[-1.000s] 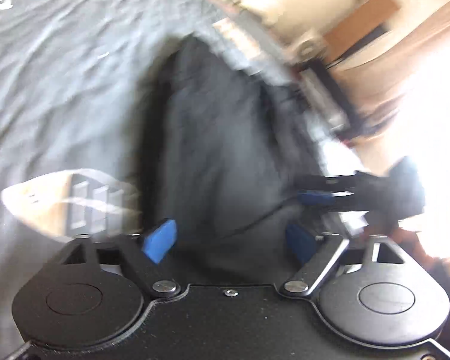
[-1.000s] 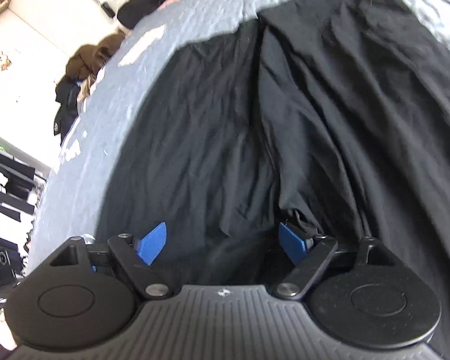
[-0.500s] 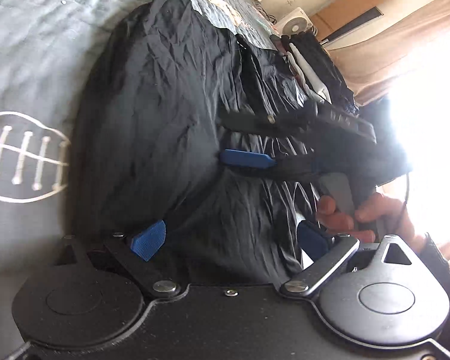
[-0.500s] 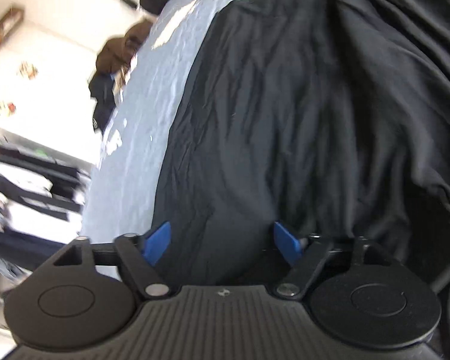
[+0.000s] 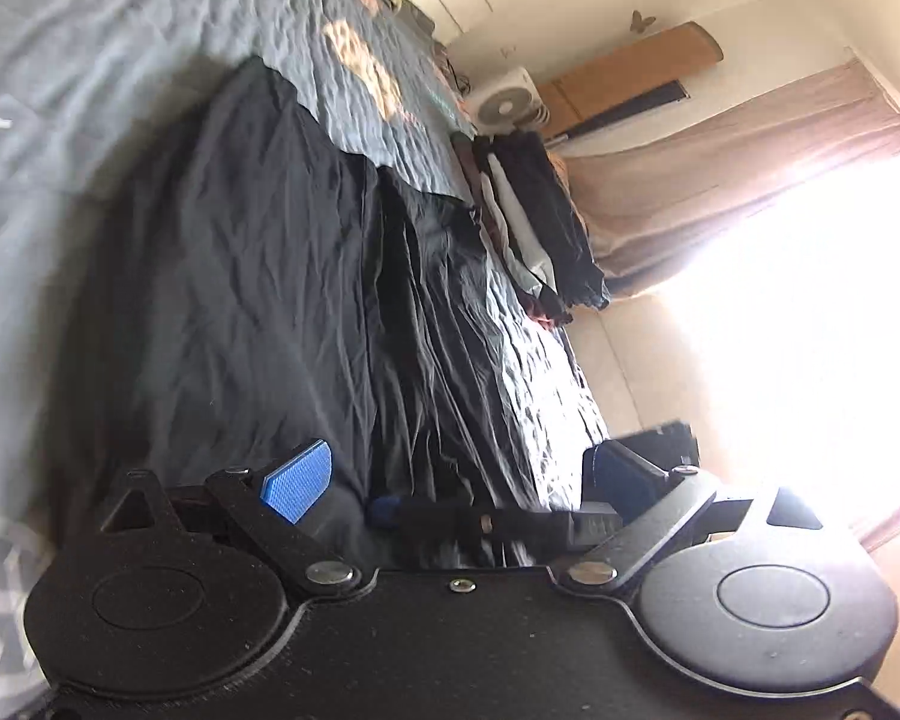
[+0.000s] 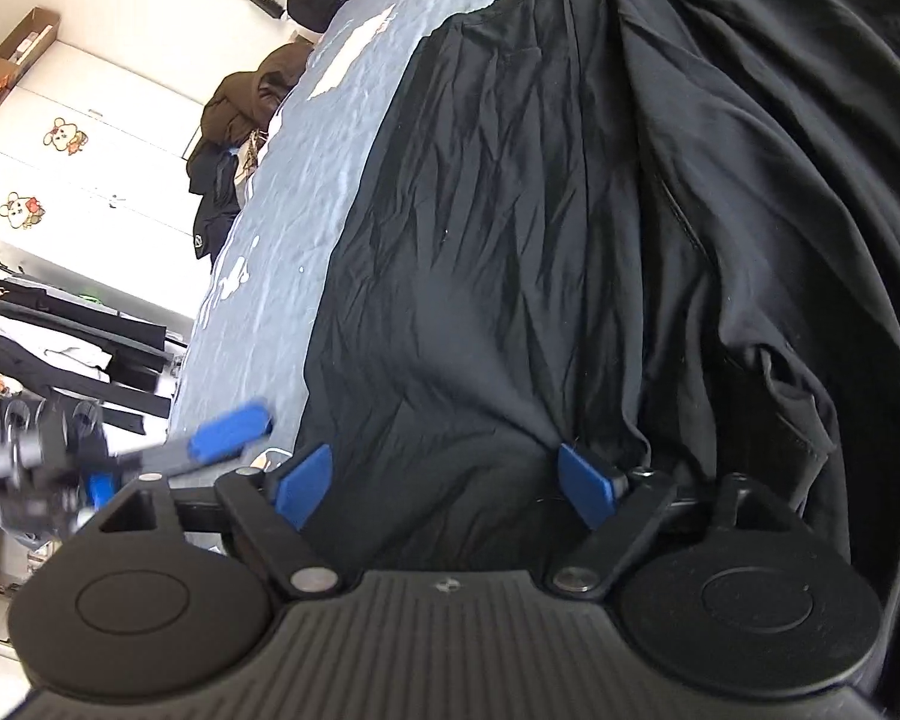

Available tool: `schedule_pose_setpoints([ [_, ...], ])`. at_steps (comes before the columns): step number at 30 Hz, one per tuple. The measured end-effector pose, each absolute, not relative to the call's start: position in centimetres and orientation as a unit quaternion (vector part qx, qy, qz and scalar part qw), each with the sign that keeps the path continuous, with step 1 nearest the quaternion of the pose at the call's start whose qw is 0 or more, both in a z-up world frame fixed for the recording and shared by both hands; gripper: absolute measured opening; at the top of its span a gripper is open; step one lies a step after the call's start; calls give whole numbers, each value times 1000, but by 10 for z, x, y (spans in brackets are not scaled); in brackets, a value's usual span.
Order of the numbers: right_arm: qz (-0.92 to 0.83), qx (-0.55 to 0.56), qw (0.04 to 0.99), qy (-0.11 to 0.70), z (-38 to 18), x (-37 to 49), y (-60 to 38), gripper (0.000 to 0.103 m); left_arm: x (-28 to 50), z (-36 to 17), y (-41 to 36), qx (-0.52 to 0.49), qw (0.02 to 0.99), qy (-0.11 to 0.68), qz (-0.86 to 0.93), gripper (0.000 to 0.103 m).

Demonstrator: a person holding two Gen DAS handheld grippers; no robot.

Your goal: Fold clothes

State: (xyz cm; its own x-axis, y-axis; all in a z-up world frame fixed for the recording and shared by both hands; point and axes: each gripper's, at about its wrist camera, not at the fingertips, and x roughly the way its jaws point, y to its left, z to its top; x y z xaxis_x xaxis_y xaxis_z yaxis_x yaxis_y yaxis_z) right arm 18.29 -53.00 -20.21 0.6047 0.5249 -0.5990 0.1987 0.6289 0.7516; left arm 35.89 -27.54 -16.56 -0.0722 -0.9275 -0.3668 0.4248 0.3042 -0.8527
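Garment: a black garment (image 5: pixel 282 276) is seen spread over a grey-blue bedspread (image 5: pixel 90 60); heavy creasing is noted, with a long fold or seam running from near to far down its middle.
Garment, right wrist view: the same black garment (image 6: pixel 510 240) fills most of the frame; its left edge is laid against the bedspread (image 6: pixel 306 192), and looser bunched cloth is seen at the right.
Left gripper (image 5: pixel 456 474): jaws are held wide apart, blue pads (image 5: pixel 297 480) facing inward; nothing is pinched. It is poised over the near end of the garment.
Right gripper (image 6: pixel 444 483): jaws are spread; the right pad (image 6: pixel 585 483) is touching a gathered pleat of cloth, but no pinch is made.
Cross-sightings: the right gripper is seen crossing low in the left wrist view, a blue tip (image 5: pixel 384 510) lying on the cloth between the left jaws. The left gripper is seen blurred at the left edge of the right wrist view (image 6: pixel 150 450), just beside the bed's edge.
Far surroundings, left wrist view: hanging clothes (image 5: pixel 540 222), a white fan (image 5: pixel 504 105), a tan curtain (image 5: pixel 720 180) beside a bright window.
Far surroundings, right wrist view: white cupboards with cartoon stickers (image 6: pixel 60 135), dark clothes piled (image 6: pixel 240 114) at the bed's far edge, a rack of dark garments (image 6: pixel 72 336).
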Motion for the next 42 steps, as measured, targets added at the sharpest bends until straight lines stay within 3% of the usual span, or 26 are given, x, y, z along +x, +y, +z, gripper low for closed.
schedule_pose_setpoints([
  [4,108,426,790,428,-205,184,-534,83,373,-202,-289,-235,631,541,-504,94],
  [7,109,434,788,423,-207,185,-538,79,383,-220,-272,-241,632,548,-492,81],
  [9,109,438,787,421,-208,184,-542,75,387,-221,-253,-246,637,543,-487,79],
  [12,109,444,784,421,-209,179,-548,71,393,-214,-230,-246,645,543,-478,80],
  [14,106,454,778,421,-208,178,-551,71,397,-202,-220,-262,645,533,-481,93],
  [16,103,465,774,416,-199,179,-555,78,400,-185,-227,-279,647,505,-498,98],
  [21,109,460,800,370,-164,200,-565,89,405,-160,-275,-264,637,484,-539,100],
  [27,105,462,790,390,-184,248,-559,90,418,-194,-317,-259,627,524,-514,100],
  [30,79,445,792,410,-202,256,-559,86,423,-212,-309,-245,645,536,-487,99],
  [32,78,454,790,404,-209,252,-567,81,425,-216,-292,-244,652,531,-484,86],
  [34,72,452,793,402,-210,247,-573,73,428,-215,-277,-242,657,530,-478,83],
  [36,69,439,798,406,-208,247,-573,72,430,-208,-267,-235,667,531,-467,83],
  [39,66,422,805,412,-204,246,-572,72,432,-188,-261,-245,682,505,-469,94],
  [42,65,421,804,414,-205,248,-573,72,437,-172,-284,-258,665,489,-502,95],
])
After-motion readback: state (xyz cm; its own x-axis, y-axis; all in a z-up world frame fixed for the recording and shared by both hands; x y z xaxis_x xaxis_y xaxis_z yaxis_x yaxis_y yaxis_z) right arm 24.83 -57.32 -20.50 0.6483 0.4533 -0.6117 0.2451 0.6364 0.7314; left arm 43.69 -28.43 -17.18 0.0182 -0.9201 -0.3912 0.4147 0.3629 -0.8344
